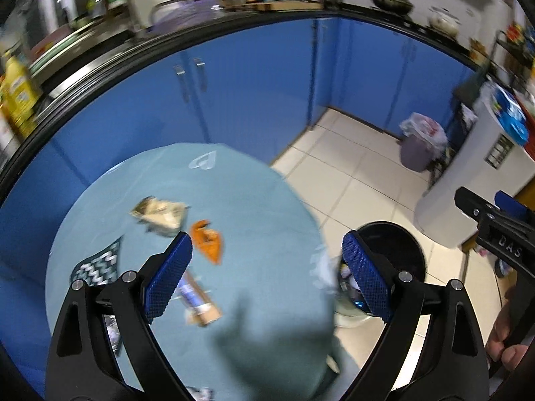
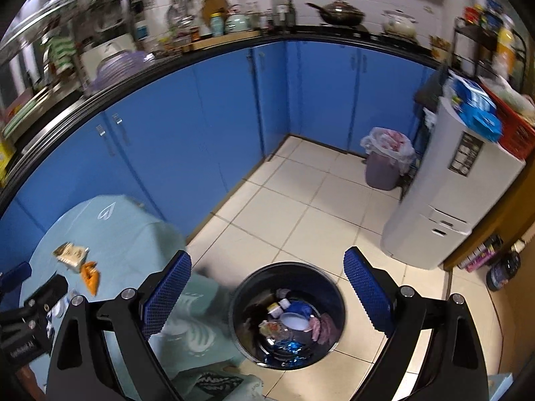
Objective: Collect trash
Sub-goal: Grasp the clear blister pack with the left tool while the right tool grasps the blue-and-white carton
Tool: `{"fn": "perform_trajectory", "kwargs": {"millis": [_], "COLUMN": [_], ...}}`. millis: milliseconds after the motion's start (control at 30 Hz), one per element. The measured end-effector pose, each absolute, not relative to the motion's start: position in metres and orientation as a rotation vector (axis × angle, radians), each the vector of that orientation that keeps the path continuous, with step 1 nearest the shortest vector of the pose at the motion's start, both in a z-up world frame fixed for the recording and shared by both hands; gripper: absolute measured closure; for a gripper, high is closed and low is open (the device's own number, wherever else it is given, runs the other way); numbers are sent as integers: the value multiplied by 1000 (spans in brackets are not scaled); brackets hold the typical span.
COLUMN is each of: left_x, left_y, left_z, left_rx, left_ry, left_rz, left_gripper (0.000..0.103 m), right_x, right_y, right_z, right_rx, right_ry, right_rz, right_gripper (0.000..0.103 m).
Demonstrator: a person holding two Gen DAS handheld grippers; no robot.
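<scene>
Both tools hang released with nothing between their pads: the left gripper [image 1: 266, 269] over the table [image 1: 260, 207], the right gripper [image 2: 267, 287] above the black bin [image 2: 337, 295]. An orange wrapper [image 1: 207, 240] and crumpled beige packet [image 1: 160, 214] lie near each other on the teal cloth (both blurred). The bin holds mixed scraps, beside the table's edge; bare tiled floor [image 2: 301, 193] stretches beyond.
</scene>
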State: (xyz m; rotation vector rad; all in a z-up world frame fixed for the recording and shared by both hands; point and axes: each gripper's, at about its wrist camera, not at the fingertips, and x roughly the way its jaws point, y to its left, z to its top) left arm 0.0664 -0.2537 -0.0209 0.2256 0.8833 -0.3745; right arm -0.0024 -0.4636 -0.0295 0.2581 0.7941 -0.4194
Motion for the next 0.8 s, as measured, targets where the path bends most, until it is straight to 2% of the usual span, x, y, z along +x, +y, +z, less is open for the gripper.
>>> {"fn": "perform_trajectory", "kwargs": {"millis": [433,800], "left_x": [73,69], "left_y": [-107,-32], "left_z": [-66,-116], "left_rx": [172,145], "left_ry": [983,1079], "left_rz": [-139,-97], "left_gripper": [13,13], "right_x": [47,74], "right_y": [-332,-250], "right_z": [-58,-107], "right_rx": [179,130], "right_ry": [904,1067], "right_rz": [-124,61], "right_gripper": [13,13]}}
